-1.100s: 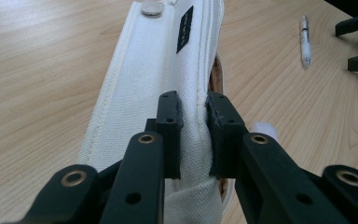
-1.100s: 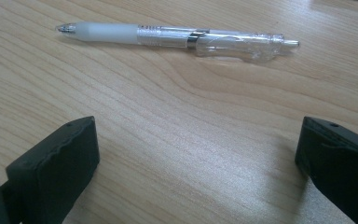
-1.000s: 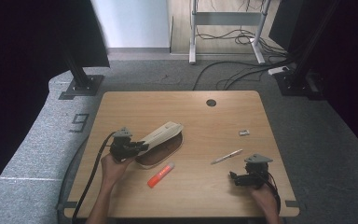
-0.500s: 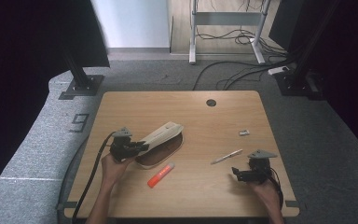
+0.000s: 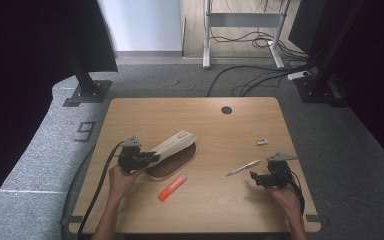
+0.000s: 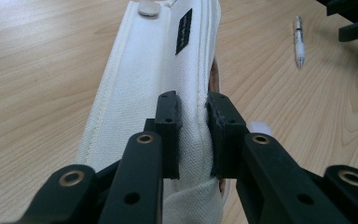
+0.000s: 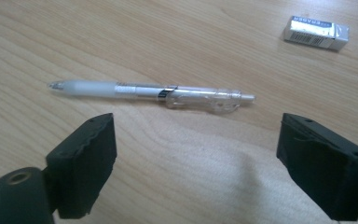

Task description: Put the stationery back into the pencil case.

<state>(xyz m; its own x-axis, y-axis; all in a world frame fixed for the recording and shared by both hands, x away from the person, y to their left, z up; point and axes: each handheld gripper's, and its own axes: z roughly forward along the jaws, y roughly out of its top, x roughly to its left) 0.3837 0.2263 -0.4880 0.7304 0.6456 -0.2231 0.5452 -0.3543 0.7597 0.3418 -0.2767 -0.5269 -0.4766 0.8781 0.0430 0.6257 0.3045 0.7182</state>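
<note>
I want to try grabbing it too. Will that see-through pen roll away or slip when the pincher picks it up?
The pen is round and smooth, so it could probably roll if nudged; its clip may stop it. It looks thin, stiff and light, likely easy to lift. The right gripper stands open just short of it, its jaws just closing, nothing between them.

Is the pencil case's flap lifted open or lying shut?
Lifted open. The left gripper is shut on the white flap of the pencil case, holding it raised above the brown-lined base in the high view.
</note>
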